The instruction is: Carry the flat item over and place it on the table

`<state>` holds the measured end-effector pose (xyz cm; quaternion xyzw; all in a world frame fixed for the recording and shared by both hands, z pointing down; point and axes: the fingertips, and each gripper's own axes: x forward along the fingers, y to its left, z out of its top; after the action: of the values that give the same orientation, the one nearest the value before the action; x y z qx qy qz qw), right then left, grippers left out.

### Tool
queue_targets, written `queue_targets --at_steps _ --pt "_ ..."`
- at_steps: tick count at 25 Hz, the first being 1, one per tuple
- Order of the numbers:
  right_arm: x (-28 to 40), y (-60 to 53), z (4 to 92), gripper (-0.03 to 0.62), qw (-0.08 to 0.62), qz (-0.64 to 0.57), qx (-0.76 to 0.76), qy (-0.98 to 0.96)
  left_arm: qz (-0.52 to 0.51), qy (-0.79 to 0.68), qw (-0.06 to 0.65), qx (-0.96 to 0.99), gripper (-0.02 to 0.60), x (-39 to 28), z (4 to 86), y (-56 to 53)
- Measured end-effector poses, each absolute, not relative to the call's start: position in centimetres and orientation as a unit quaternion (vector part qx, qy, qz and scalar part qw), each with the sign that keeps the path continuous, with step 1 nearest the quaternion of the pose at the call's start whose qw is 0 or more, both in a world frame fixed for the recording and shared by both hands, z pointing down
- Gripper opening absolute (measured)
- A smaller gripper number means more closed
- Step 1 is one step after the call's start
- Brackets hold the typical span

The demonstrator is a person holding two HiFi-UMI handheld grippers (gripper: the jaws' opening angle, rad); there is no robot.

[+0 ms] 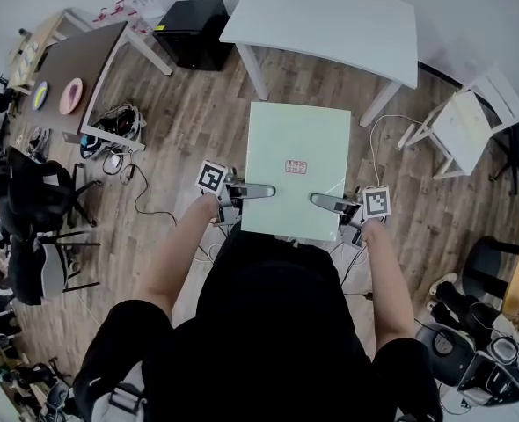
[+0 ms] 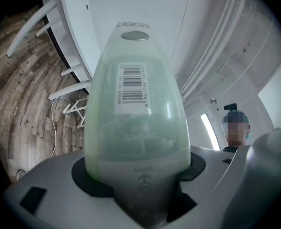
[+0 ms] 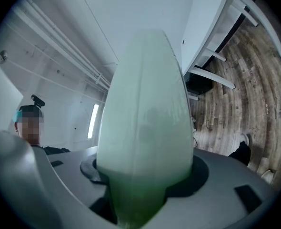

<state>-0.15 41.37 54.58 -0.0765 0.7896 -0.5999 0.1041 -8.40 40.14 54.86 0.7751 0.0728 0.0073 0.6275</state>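
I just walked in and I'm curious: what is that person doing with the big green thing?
A person is holding a flat green board with a gripper in each hand. The left gripper is clamped on its left edge and the right gripper on its right edge. The green board is up in the air over the wooden floor, and the white table stands just ahead. It is not on the table yet.

Head view: steeply down. Gripper views: close against green board (image 2: pixel 135 109), facing each other. All share white table (image 1: pixel 330 16).
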Motion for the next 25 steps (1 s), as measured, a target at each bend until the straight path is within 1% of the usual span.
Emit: queue_targets --at_steps 10,17,25 --pt "0.7 37.3 55.8 0.291 0.11 -0.608 -0.096 0.78 0.018 0.09 0.633 0.769 0.341 -7.6 55.6 35.6" --pt "-0.4 31.4 55.3 0.291 0.121 -0.603 -0.101 0.782 0.02 0.098 0.625 0.774 0.341 -8.6 55.7 29.6" --pt "-2.6 23.2 54.2 0.291 0.109 -0.587 -0.103 0.795 0.013 0.11 0.618 0.778 0.341 -10.7 54.3 21.6"
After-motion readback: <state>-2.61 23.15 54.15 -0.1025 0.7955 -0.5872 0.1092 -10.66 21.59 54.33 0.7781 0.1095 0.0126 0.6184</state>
